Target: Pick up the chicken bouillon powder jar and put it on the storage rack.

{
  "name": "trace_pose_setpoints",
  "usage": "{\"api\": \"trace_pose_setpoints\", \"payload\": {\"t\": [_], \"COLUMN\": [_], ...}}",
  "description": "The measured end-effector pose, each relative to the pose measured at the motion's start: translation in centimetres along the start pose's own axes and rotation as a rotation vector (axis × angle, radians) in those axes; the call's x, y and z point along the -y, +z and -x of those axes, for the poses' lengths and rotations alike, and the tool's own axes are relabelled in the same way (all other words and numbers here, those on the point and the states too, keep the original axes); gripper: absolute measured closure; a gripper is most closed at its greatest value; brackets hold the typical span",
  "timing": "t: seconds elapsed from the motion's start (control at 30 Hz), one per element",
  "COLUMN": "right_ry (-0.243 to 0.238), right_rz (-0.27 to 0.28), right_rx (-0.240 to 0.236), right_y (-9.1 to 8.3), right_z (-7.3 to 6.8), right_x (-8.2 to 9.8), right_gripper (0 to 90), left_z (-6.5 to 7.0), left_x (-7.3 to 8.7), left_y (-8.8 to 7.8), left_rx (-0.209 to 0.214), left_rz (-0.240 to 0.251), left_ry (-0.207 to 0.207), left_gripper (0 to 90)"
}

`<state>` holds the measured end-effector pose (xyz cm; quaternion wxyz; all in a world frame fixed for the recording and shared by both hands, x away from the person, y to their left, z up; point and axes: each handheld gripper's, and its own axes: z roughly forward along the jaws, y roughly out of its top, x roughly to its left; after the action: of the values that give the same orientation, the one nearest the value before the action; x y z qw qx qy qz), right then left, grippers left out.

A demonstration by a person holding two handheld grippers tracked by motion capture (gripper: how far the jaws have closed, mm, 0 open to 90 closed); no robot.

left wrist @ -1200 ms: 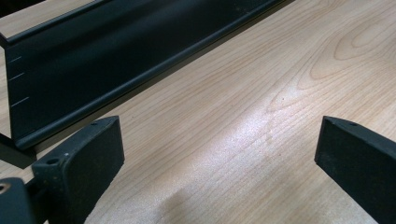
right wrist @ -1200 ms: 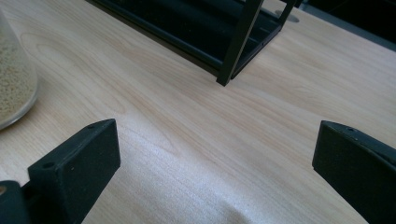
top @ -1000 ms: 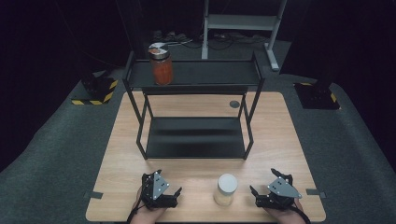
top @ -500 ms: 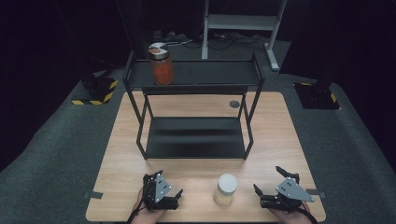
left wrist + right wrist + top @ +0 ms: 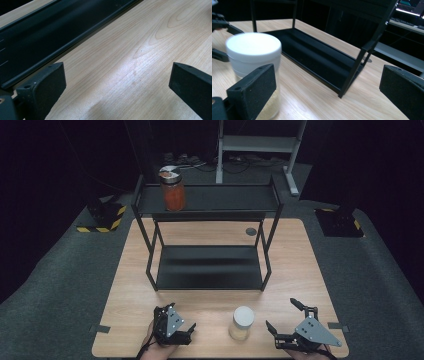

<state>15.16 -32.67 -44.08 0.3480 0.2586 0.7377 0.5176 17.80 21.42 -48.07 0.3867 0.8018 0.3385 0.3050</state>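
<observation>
While the white-lidded jar [image 5: 241, 322] is seen from the high view standing on the counter [image 5: 130, 270] between both grippers, near its front edge, its pale contents are better made out there. Up close, the right gripper [image 5: 327, 87], fingers spread wide, is shown just beside it. The left gripper [image 5: 117, 82] is also held wide, over bare wood beside the black rack [image 5: 37, 37].

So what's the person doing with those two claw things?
A person holds a claw in each hand at the near edge of a wooden table. The right claw is open and sits just right of a white-lidded jar, not touching it. The left claw is open too, over bare wood on the jar's other side. Behind them stands a black two-level rack with a jar of something red on its top shelf. It looks like the right claw may go for the white-lidded jar next.
</observation>
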Motion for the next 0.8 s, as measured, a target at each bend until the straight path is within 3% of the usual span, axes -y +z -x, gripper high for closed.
{"api": "trace_pose_setpoints", "payload": {"t": [0.5,0.8], "right_ry": [0.057,0.071], "right_rz": [0.069,0.065], "right_rx": [-0.117,-0.163], "right_y": [0.9,1.8], "right_z": [-0.1,-0.7], "right_x": [0.1,-0.1], "right_gripper": [0.0,0.0], "left_z": [-0.3,-0.3], "left_x": [0.1,0.2], "left_y": [0.0,-0.1], "left_rx": [0.011,0.015], "left_rz": [0.006,0.01], "left_ry": [-0.008,-0.006], "left_gripper": [1.2,1.2]}}
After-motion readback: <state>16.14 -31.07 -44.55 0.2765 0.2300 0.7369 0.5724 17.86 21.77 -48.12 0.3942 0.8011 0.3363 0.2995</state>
